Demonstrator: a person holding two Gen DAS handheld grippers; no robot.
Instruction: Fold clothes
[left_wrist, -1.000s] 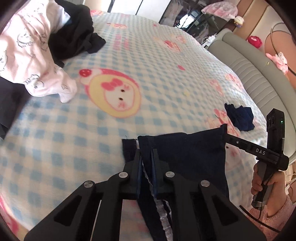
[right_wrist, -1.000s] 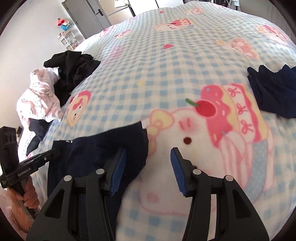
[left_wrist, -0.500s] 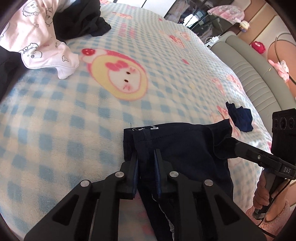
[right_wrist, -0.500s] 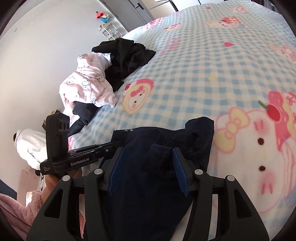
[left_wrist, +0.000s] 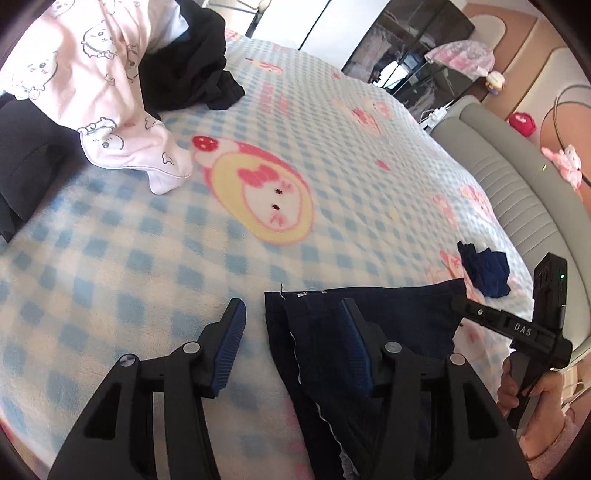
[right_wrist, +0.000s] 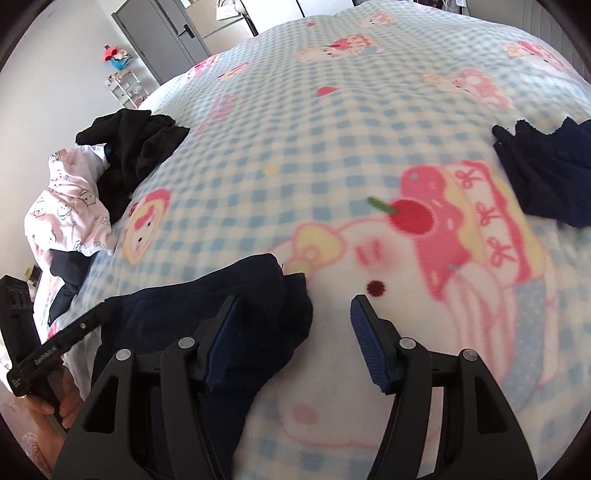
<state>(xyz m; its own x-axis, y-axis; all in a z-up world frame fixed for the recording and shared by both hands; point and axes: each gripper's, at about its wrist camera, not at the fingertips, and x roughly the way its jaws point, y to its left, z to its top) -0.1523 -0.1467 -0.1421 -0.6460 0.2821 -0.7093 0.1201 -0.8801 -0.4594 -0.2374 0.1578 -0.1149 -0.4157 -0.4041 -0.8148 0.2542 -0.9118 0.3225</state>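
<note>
A dark navy garment (left_wrist: 399, 314) lies on the checked blue blanket (left_wrist: 110, 277) at the near edge of the bed; it also shows in the right wrist view (right_wrist: 229, 299). My left gripper (left_wrist: 291, 321) is open over the garment's left edge, with its right finger on the cloth and its left finger over the blanket. My right gripper (right_wrist: 295, 314) is open over the garment's right corner, holding nothing. The right gripper's body (left_wrist: 517, 328) shows at the garment's far right corner in the left wrist view.
A pink printed garment (left_wrist: 92, 92) and black clothes (left_wrist: 184, 66) are piled at the back left. A small navy item (left_wrist: 484, 266) lies crumpled to the right, also in the right wrist view (right_wrist: 546, 173). A grey padded headboard (left_wrist: 517, 184) runs along the right.
My left gripper was shut on the navy garment's edge and has opened, letting it go. My right gripper stayed open and swung back right off the cloth to its corner.
</note>
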